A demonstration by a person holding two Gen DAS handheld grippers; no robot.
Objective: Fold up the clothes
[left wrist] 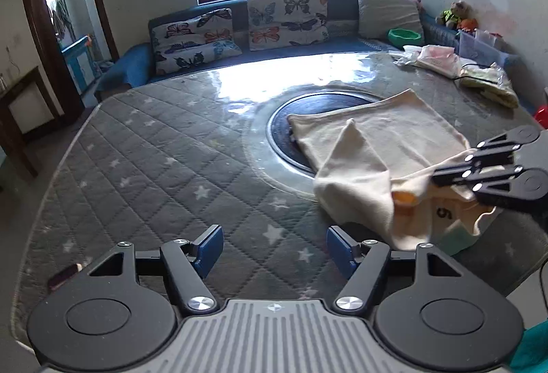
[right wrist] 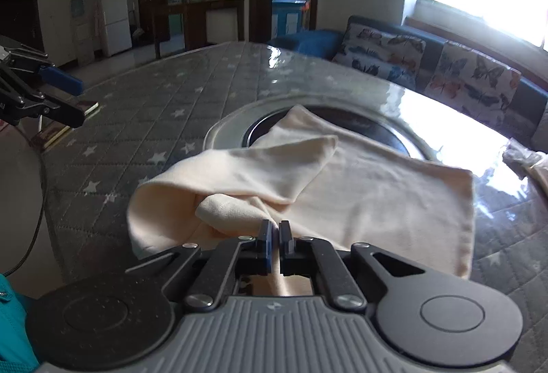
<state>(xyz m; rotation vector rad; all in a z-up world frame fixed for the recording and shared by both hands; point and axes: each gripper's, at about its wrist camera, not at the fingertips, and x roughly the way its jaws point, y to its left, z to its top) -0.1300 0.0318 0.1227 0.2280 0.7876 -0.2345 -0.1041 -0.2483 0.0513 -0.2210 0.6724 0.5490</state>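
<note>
A cream garment (left wrist: 380,147) lies partly folded on the grey star-quilted table (left wrist: 154,167), over a dark round inset in the middle. A sleeve is turned over its body, and an orange print and a dark number show near its lower edge. My left gripper (left wrist: 274,248) stands open above bare quilt, left of the garment, nothing between its blue pads. My right gripper (right wrist: 275,231) is shut on a fold of the cream garment (right wrist: 359,188) at its near edge. In the left wrist view the right gripper (left wrist: 441,176) reaches in from the right onto the cloth.
A pile of light clothes (left wrist: 441,60) and a yellowish bag (left wrist: 489,82) lie at the table's far right. A blue sofa with butterfly cushions (left wrist: 287,18) runs behind the table under the window. A small dark flat object (left wrist: 63,275) lies near the left table edge.
</note>
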